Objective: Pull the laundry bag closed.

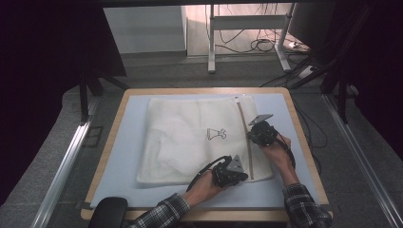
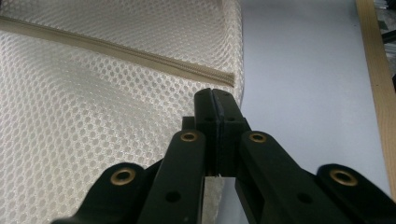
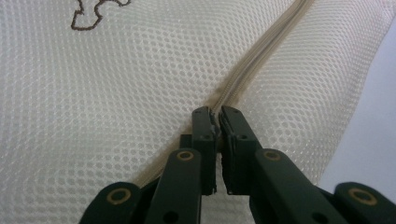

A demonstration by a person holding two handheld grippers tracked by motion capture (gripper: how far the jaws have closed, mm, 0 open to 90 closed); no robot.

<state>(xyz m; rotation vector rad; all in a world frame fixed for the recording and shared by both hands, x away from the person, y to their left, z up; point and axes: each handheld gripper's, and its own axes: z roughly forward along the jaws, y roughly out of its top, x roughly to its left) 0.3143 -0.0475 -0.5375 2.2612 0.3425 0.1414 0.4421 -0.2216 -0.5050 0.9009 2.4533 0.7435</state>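
A: We've got the white mesh laundry bag (image 1: 190, 142) lying flat on the pale blue table mat (image 1: 128, 142), with its beige zipper (image 1: 244, 137) running along the side nearer our right hand. Where are we with the grips?

B: Our left gripper (image 2: 215, 95) has its jaws pressed together on the mesh at the bag's near corner, just below the zipper's closed end (image 2: 226, 78). A scrap of fabric shows between the pads, so we judge it's pinching the bag there as an anchor.

A: And our right gripper (image 3: 216, 114)?

B: Its jaws are nearly together, straddling the zipper line right at their tips. Something small and pale sits between them, most likely the zipper pull (image 3: 215, 122), though it's too small for us to be sure.

A: So the step in hand looks like running the zipper along its track.

B: That's our reading. To do it well, we should keep the left clamp firm and low so the mesh stays taut ahead of the right jaws, and draw the right gripper straight along the tape, not across it.

A: And if the mesh bunches ahead of the tips?

B: Then we ease off and let the left pull flatten the fabric.
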